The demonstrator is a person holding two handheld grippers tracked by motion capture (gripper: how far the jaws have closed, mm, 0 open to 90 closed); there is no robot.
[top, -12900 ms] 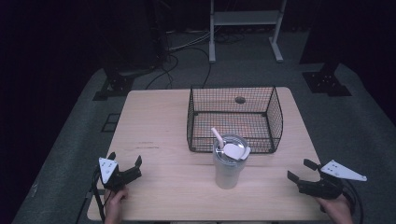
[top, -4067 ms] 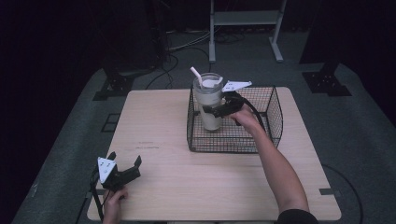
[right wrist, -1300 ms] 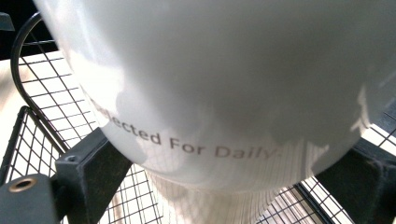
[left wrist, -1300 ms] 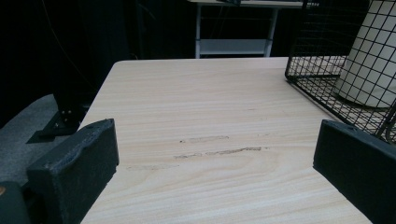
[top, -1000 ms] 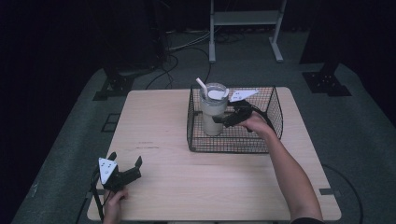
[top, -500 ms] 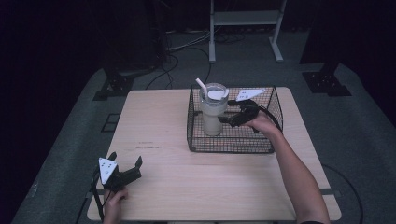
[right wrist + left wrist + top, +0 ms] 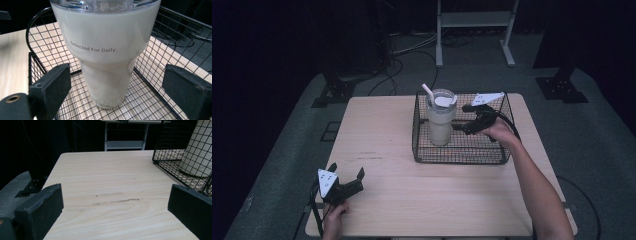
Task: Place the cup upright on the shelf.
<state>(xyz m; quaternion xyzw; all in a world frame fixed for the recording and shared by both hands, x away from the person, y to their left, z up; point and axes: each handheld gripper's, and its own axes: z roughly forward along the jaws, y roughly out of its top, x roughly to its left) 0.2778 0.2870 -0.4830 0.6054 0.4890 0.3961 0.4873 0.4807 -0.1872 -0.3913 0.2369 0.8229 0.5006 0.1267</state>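
A cream tumbler (image 7: 441, 119) with a clear lid and a straw stands upright inside the black wire basket (image 7: 492, 154), in its left part. In the right gripper view the tumbler (image 7: 105, 60) reads "Selected For Daily." and rests on the basket (image 7: 160, 22) floor. My right gripper (image 7: 466, 127) is inside the basket just right of the tumbler, open, its jaws (image 7: 112, 95) wide apart on either side and not touching it. My left gripper (image 7: 348, 181) rests open near the table's front left corner. Between its jaws (image 7: 115, 212) lies bare wood.
The wooden table (image 7: 377, 130) has free room left of and in front of the basket. From the left gripper view the basket (image 7: 170, 157) and tumbler (image 7: 197, 147) stand at the far right. A metal stand (image 7: 472, 20) and cables lie on the floor beyond the table.
The tumbler went from the table's front middle into the basket, carried by my right gripper. Over the last second the gripper let go and drew back to the right. Left gripper stayed put.
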